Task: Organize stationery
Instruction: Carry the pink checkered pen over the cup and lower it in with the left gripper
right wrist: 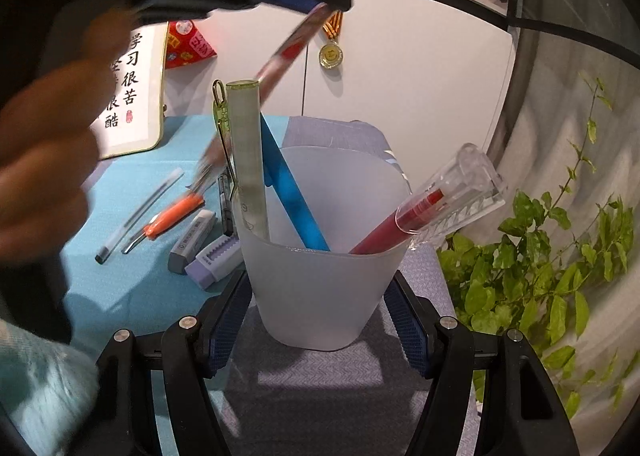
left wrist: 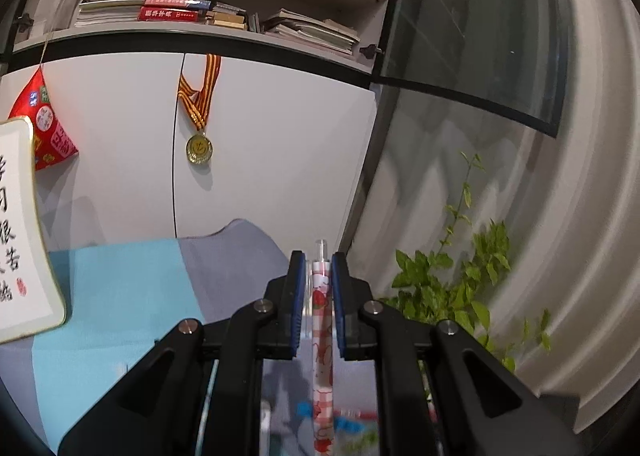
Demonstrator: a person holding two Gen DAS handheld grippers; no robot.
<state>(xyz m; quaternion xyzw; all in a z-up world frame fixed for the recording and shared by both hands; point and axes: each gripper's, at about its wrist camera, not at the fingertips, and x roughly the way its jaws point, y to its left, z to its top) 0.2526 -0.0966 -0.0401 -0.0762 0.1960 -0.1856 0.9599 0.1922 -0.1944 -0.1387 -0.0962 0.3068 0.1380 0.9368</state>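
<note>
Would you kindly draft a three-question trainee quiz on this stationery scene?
1. True or false: the left gripper is shut on a patterned pen.
2. The right gripper straddles which item? A) frosted cup B) eraser C) ruler
3. Fill in: the two erasers lie on the ___ mat.

Key: 1 true; 2 A, the frosted cup; 3 teal.

From the left wrist we look level at the cupboard; from the right, close down on the cup. Both share the medal.
</note>
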